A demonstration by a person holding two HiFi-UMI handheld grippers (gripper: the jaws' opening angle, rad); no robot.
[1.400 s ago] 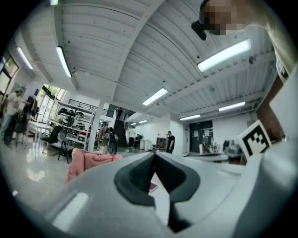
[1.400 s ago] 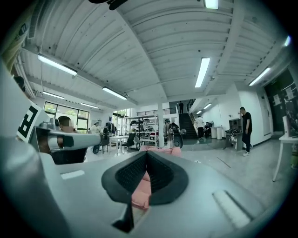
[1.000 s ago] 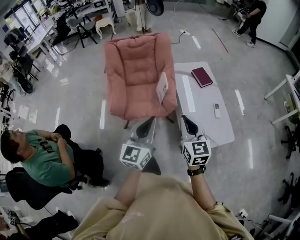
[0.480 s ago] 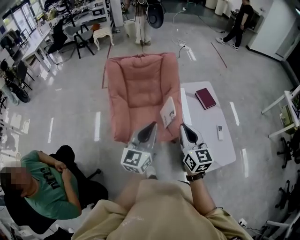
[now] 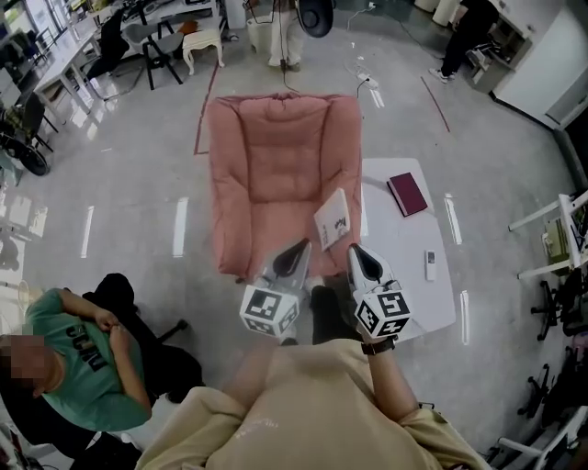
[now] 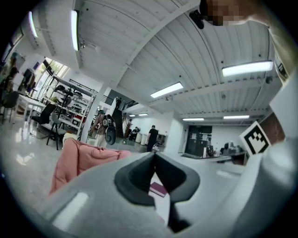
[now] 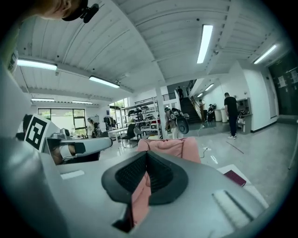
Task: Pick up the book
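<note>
A maroon book point(image 5: 407, 194) lies flat on the far part of a white low table point(image 5: 404, 294); it also shows small in the left gripper view point(image 6: 158, 188) and as the same maroon book point(image 7: 234, 177) in the right gripper view. A white book point(image 5: 333, 218) leans against the right arm of the pink armchair point(image 5: 276, 165). My left gripper point(image 5: 299, 246) is shut and empty, in front of the chair's seat edge. My right gripper point(image 5: 353, 250) is shut and empty, just short of the white book, by the table's near left side.
A white remote point(image 5: 429, 265) lies on the table's right side. A seated person in a green shirt point(image 5: 78, 353) is at the lower left. A person in black point(image 5: 464, 27) stands at the back right. Desks and office chairs point(image 5: 138, 41) line the back left.
Both grippers have moved forward together toward the armchair and table, which now sit closer below them. Both stay shut. The person in black has walked further off at the back right.
</note>
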